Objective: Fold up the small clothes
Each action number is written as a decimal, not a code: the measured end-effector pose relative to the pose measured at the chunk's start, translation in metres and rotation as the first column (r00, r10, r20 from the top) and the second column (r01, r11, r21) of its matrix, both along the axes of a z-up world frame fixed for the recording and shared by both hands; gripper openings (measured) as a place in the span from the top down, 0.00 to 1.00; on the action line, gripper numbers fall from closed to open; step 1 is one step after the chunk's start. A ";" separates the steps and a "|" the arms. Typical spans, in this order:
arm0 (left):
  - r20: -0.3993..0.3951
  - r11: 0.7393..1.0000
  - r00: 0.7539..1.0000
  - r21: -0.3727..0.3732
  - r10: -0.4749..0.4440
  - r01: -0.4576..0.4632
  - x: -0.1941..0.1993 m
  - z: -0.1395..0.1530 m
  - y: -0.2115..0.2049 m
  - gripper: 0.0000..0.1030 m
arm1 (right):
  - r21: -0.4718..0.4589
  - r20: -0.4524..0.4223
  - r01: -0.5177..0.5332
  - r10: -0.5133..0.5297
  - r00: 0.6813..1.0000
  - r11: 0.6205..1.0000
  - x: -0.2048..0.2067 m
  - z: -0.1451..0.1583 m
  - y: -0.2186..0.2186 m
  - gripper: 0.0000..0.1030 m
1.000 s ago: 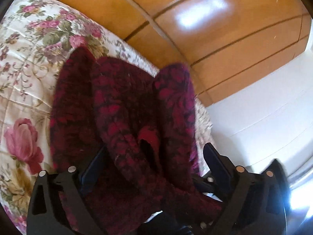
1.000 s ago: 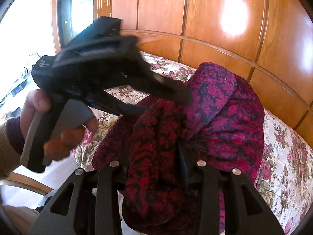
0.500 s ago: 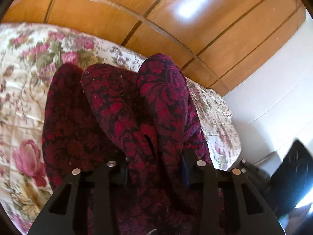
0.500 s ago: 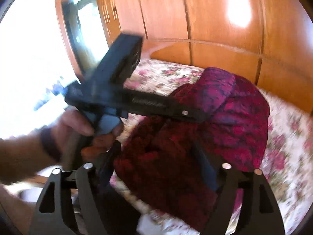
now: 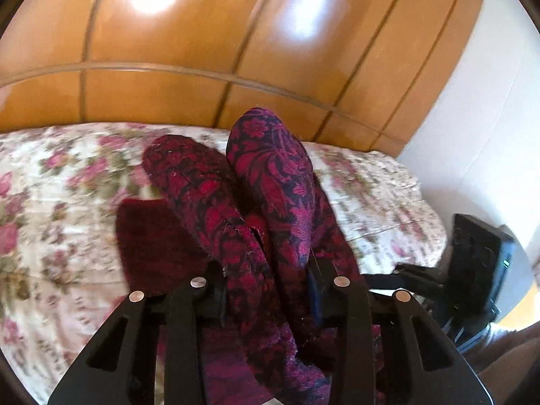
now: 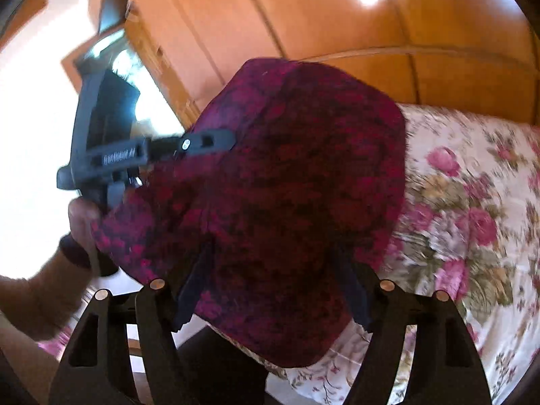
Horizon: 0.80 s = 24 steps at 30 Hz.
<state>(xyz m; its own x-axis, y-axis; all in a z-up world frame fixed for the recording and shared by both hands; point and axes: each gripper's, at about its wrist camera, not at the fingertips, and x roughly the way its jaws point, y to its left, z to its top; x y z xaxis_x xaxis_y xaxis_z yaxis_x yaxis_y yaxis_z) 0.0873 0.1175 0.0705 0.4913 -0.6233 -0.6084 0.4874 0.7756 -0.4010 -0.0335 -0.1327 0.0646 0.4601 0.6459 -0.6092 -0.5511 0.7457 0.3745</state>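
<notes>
Glossy orange-brown wood panelling point(image 5: 162, 101) fills the background behind a bed, with a white wall point(image 5: 472, 128) at its right end in the left wrist view. Over the bed lies a cream bedspread point(image 5: 57, 202) printed with pink roses, its near edge visible in the right wrist view point(image 6: 472, 236).

Above that bedspread hangs the small garment point(image 5: 270, 182), a crimson knit with a dark floral pattern. In the left wrist view it rises in two rounded folds straight ahead of the left gripper point(image 5: 266, 290), and a darker flat part of it lies on the bedspread just left of the folds. That gripper's two fingers are pressed in on the cloth bunched between them, so it is clamped on the garment.

In the right wrist view the same garment point(image 6: 287, 202) drapes as a broad hump directly in front of the right gripper point(image 6: 273, 287). Its fingers stand well apart, with the lower cloth sagging between them and hiding their tips; whether they touch it I cannot tell. The left gripper point(image 6: 209, 141) enters from the left, its finger reaching the garment's upper left side, held by the person's left hand point(image 6: 84, 216).
</notes>
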 end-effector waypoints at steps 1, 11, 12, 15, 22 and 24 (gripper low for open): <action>-0.015 1.000 1.000 -0.001 0.018 -0.018 0.000 -0.006 0.007 0.67 | -0.043 0.024 -0.004 0.005 1.000 0.999 -0.002 -0.001 0.013 0.29; -0.165 0.962 0.959 -0.111 0.230 -0.250 -0.021 -0.092 0.061 0.59 | -0.348 0.161 -0.070 0.133 0.978 0.935 -0.026 -0.028 0.077 0.24; -0.158 0.962 0.960 -0.107 0.233 -0.251 -0.021 -0.090 0.060 0.58 | -0.320 0.126 -0.097 0.144 0.982 0.942 -0.023 -0.024 0.072 0.24; -0.104 0.966 0.963 -0.044 0.250 -0.255 -0.026 -0.079 0.051 0.53 | -0.179 0.023 -0.133 0.140 0.990 0.975 -0.002 -0.006 0.047 0.24; -0.037 0.966 0.966 0.044 0.256 -0.255 -0.029 -0.066 0.040 0.51 | -0.088 -0.009 0.044 -0.045 0.999 0.995 0.052 0.031 0.021 0.24; -0.030 0.964 0.964 0.056 0.262 -0.260 -0.030 -0.064 0.038 0.49 | -0.106 -0.042 0.089 -0.094 0.995 0.990 0.073 0.028 0.025 0.24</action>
